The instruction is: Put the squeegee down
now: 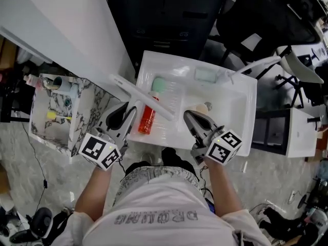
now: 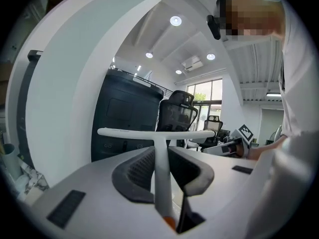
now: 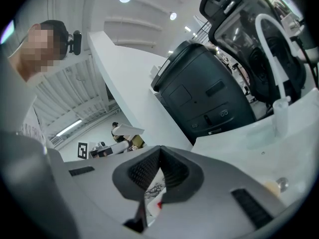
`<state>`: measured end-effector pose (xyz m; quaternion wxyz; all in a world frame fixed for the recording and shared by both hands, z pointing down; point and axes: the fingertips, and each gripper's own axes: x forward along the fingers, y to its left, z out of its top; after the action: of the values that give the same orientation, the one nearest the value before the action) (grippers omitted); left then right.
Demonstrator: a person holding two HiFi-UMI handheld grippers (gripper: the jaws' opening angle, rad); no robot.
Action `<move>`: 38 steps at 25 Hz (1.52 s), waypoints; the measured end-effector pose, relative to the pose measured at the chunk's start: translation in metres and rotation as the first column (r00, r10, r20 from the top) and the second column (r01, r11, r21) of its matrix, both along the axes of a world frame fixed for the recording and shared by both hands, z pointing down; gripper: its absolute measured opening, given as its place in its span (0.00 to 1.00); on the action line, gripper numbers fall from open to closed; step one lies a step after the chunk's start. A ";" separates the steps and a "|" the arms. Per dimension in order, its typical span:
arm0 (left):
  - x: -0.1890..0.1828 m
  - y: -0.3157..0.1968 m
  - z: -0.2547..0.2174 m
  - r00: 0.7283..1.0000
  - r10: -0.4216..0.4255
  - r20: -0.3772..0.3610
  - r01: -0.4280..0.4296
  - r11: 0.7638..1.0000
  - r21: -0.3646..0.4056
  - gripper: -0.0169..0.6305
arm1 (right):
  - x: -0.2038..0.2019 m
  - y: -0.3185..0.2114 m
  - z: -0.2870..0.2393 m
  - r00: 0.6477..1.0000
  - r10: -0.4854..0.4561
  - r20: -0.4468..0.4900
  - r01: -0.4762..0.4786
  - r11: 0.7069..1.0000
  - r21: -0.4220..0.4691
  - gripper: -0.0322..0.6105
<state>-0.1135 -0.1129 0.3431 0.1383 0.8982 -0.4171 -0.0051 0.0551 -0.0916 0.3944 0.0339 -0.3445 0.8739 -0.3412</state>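
The squeegee is white, with a long blade on a thin handle that ends in an orange tip. In the head view its blade slants over the left side of the white basin. My left gripper is shut on the handle at the basin's near left rim. In the left gripper view the squeegee stands as a T, and the handle runs between the pads of the left gripper. My right gripper hovers over the basin's near edge with its tips together and nothing between them. The right gripper view shows the right gripper the same way.
In the basin lie a red bottle, a green sponge and a pale green block. A white faucet stands at its far right corner. A marble-patterned caddy with small items sits to the left. A dark cabinet stands behind.
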 end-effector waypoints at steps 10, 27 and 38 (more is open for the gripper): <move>0.042 -0.043 0.013 0.997 -0.062 0.034 0.064 0.997 -0.047 0.17 | 0.040 -0.045 0.012 0.998 -0.057 0.026 0.058 0.998 -0.037 0.06; 0.080 -0.083 0.041 0.989 -0.108 0.105 0.119 0.987 -0.111 0.17 | 0.077 -0.085 0.039 0.993 -0.089 0.076 0.095 0.992 -0.083 0.06; 0.077 -0.106 0.064 0.980 -0.124 0.156 0.147 0.978 -0.147 0.17 | 0.082 -0.102 0.060 0.995 -0.074 0.073 0.082 0.990 -0.116 0.06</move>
<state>-0.0367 -0.2189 0.4072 0.1777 0.8518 -0.4855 0.0842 0.1366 -0.1934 0.4547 0.0299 -0.2995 0.8632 -0.4054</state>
